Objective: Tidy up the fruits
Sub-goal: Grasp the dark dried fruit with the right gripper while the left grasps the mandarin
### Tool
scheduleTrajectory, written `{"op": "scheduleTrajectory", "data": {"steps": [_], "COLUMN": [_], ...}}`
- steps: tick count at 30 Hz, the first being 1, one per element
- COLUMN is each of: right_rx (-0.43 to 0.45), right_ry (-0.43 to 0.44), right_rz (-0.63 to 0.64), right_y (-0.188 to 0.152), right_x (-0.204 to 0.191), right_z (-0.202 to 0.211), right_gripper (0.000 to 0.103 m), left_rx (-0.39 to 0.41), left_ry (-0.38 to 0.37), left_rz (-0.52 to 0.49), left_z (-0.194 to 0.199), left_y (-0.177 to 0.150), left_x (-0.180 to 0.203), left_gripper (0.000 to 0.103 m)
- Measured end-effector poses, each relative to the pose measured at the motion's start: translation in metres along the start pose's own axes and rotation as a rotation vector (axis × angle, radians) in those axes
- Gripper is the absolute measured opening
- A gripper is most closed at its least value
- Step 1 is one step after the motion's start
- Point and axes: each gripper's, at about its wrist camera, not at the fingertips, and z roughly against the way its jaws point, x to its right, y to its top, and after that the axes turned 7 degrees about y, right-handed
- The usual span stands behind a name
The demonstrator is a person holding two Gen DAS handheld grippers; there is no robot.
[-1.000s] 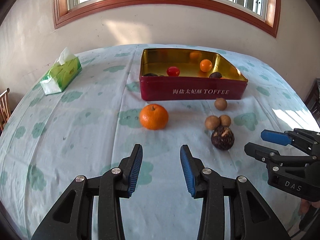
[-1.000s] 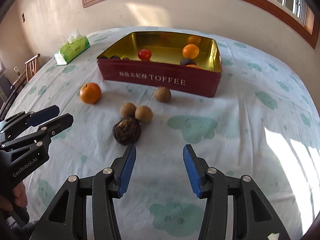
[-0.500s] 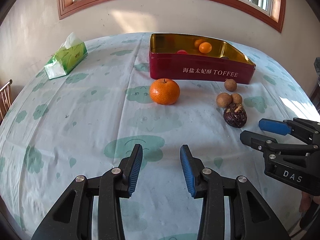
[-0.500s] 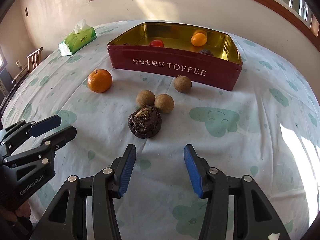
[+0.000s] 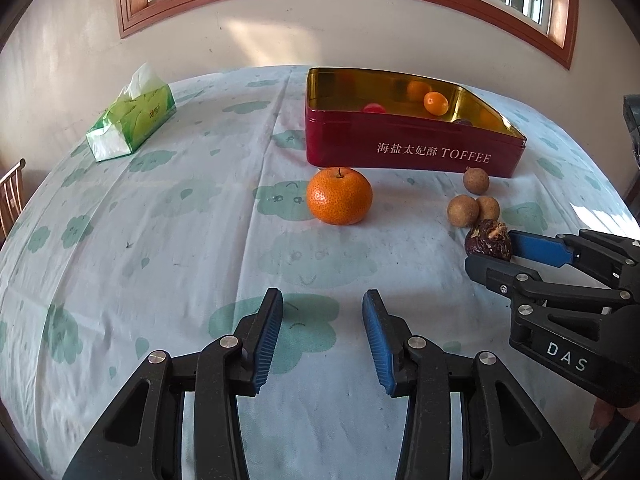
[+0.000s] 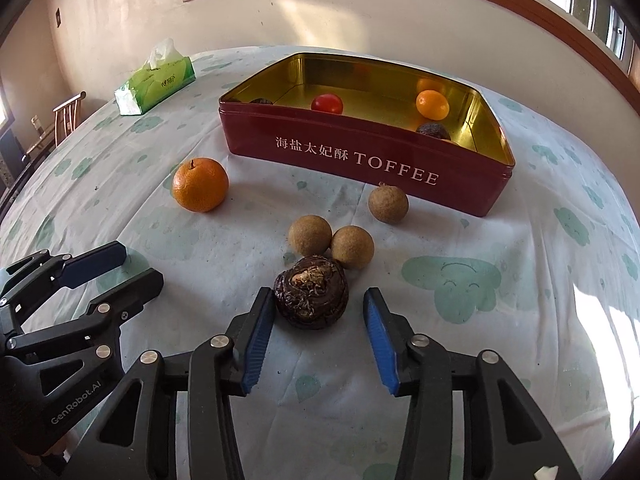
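Right now the red tin (image 6: 360,160), lettered TOFFEE on its front wall, sits open toward the far side of the table (image 6: 500,360), which wears a pale cloth printed with green clouds. Inside the tin lie a red fruit (image 6: 327,103), a small orange fruit (image 6: 432,105) and a dark fruit (image 6: 433,131) tucked against the front wall; something dark also shows in its far left corner, too hidden to name. In front of the tin, out on the cloth, an orange (image 6: 200,185) stands off to the left, one brown round fruit (image 6: 388,204) rests just beside the tin's front wall, and two more brown ones (image 6: 330,240) touch each other a little nearer. Nearest of all, a dark wrinkled fruit (image 6: 311,297) sits against that pair, and the right gripper (image 6: 316,344) has its blue pads on either side of it. Its jaws have just been closing, yet the left pad only touches the fruit's edge and the right pad stands clear, so nothing is gripped. The pair of brown fruits crowds the dark one from behind. The left gripper (image 5: 322,340) hovers over bare cloth well in front of the orange, its jaws have just been opening a little and stand narrowly apart with nothing between them. A green tissue pack (image 6: 156,80) lies far left of the tin, and a wooden chair (image 6: 60,120) shows beyond the table edge.
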Motion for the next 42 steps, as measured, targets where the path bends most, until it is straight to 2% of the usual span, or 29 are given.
{"op": "scheduleTrajectory", "data": {"steps": [2,10,20,32,36,42], "right_rx": [0.000,0.009,0.016,0.029,0.032,0.039], "right_ry": [0.002,-0.008,-0.052,-0.083,-0.086,-0.091], "right_rz": [0.009,0.000,-0.065,-0.103,-0.109,-0.113], "right_y": [-0.001,-0.012,-0.020,-0.010,-0.005,0.002], "right_x": [-0.002,0.004,0.043,0.068,0.074,0.081], "right_z": [0.001,0.009,0.020,0.017,0.013,0.009], "right_gripper": [0.034,0.034,0.033,0.033,0.033,0.033], "left_rx": [0.000,0.005,0.012,0.016,0.007,0.024], "left_ry": [0.000,0.015,-0.006,-0.010,-0.036,-0.025], "left_rz": [0.003,0.003,-0.009,-0.024,-0.013,-0.050], "left_z": [0.000,0.000,0.000,-0.008,-0.012,-0.016], "left_y": [0.000,-0.001,0.001,0.010,0.017,0.032], "left_x": [0.000,0.002,0.010,0.014,0.011,0.018], "left_gripper": [0.044,0.045,0.045,0.045,0.045,0.045]}}
